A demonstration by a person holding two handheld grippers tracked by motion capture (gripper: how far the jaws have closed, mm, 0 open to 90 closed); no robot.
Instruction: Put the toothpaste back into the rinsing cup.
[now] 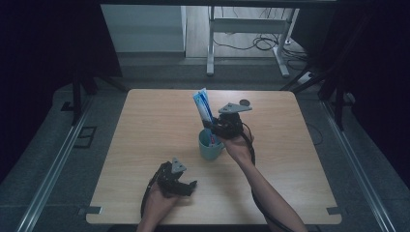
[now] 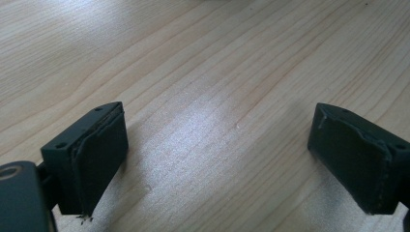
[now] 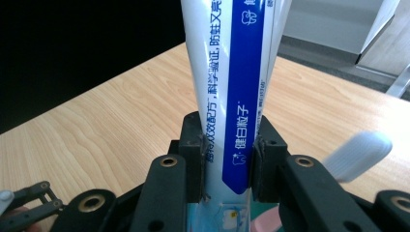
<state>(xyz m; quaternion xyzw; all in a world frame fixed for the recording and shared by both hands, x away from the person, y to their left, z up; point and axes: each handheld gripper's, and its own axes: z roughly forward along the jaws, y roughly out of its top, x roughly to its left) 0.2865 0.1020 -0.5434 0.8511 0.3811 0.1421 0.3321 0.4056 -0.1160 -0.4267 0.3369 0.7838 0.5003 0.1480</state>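
The right gripper clamps a blue-and-white toothpaste tube upright over a teal cup at the middle of the wooden table. The left gripper rests nearby, its 2 jaws spread wide over bare wood.

White tube with a blue stripe and blue print; teal cup; black grippers; pale wood-grain desk.
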